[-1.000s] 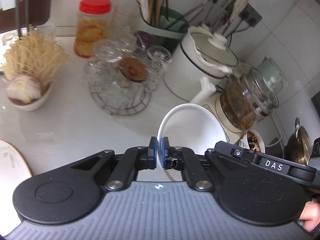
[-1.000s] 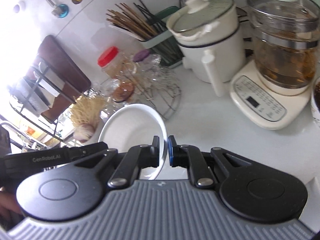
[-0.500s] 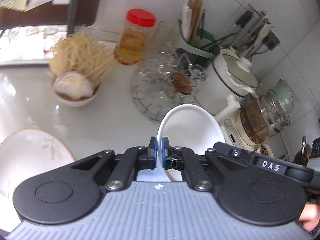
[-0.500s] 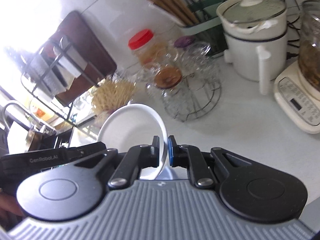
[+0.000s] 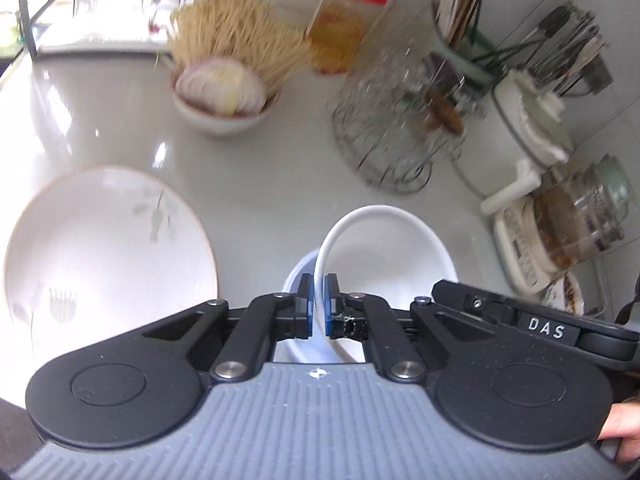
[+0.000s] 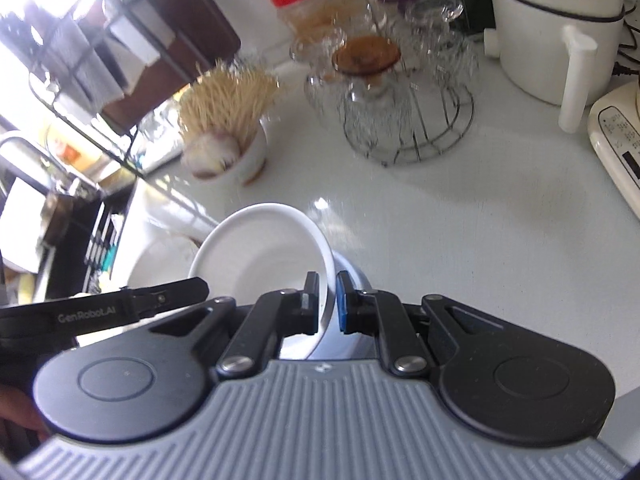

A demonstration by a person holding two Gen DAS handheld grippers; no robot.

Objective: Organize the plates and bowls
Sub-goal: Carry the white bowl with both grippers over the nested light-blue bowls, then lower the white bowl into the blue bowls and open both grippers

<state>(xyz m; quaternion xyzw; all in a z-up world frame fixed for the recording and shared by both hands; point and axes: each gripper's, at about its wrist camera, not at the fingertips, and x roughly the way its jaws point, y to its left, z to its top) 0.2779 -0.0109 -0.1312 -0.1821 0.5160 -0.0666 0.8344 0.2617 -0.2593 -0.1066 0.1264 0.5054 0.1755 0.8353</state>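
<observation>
A white bowl [image 5: 386, 248] hangs above the white counter, held by both grippers on opposite sides of its rim. My left gripper [image 5: 318, 306] is shut on the rim's left side. My right gripper [image 6: 327, 302] is shut on the rim's right side; the bowl also shows in the right wrist view [image 6: 256, 248]. A large white plate with a grey leaf print [image 5: 104, 248] lies on the counter to the left, below the bowl's level. Part of it shows in the right wrist view [image 6: 160, 256].
A small bowl of dry noodles and an onion [image 5: 224, 92] stands behind the plate. A wire rack of glass cups [image 5: 400, 128], a red-lidded jar [image 5: 344, 24], a chopstick holder [image 5: 460, 36], a white cooker [image 5: 532, 120] and a glass kettle [image 5: 576, 220] line the back and right.
Both grippers have carried the bowl left across the counter. The leaf-print plate has come fully into view at the left and the kettle and cooker have slid off to the right.
</observation>
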